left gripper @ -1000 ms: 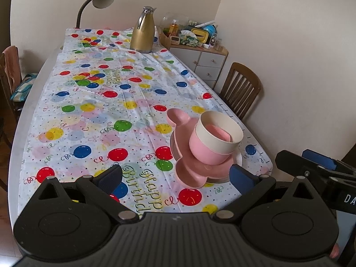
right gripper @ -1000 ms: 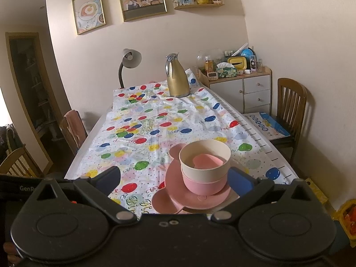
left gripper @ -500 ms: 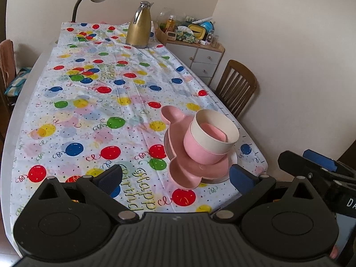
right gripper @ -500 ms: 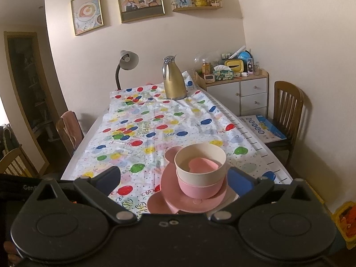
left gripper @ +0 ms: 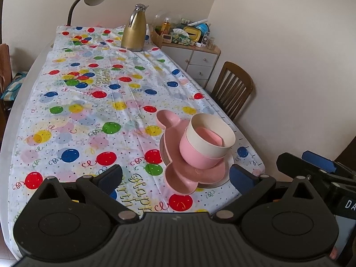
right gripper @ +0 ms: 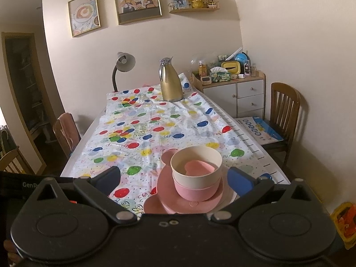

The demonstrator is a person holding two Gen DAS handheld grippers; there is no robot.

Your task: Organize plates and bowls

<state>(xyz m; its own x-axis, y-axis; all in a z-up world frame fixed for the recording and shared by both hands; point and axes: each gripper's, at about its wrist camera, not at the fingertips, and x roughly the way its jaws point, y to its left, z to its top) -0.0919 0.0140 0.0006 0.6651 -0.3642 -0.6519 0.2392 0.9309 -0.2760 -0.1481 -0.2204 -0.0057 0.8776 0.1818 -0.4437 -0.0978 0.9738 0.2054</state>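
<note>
A stack of dishes stands at the table's near right corner. A cream bowl (left gripper: 211,133) (right gripper: 197,166) nests in a pink bowl (left gripper: 195,158) (right gripper: 195,191), with a small pink piece inside it. Both rest on a pink mouse-eared plate (left gripper: 175,173) (right gripper: 164,182), which lies on a white plate (left gripper: 228,178) (right gripper: 229,197). My left gripper (left gripper: 175,175) is open and empty, held back from the table's near edge. My right gripper (right gripper: 174,175) is also open and empty, with the stack between and beyond its fingers, not touched. The right gripper's body (left gripper: 316,173) shows at the left wrist view's right edge.
A balloon-print cloth (left gripper: 93,111) covers the long table. A gold jug (left gripper: 134,31) (right gripper: 170,82) and a desk lamp (right gripper: 122,66) stand at the far end. A wooden chair (left gripper: 233,89) (right gripper: 282,109) and a drawer cabinet (right gripper: 242,91) are on the right. More chairs (right gripper: 66,131) stand left.
Both grippers have drawn back and risen slightly from the stack; more of the table's near edge shows. The dishes have not moved.
</note>
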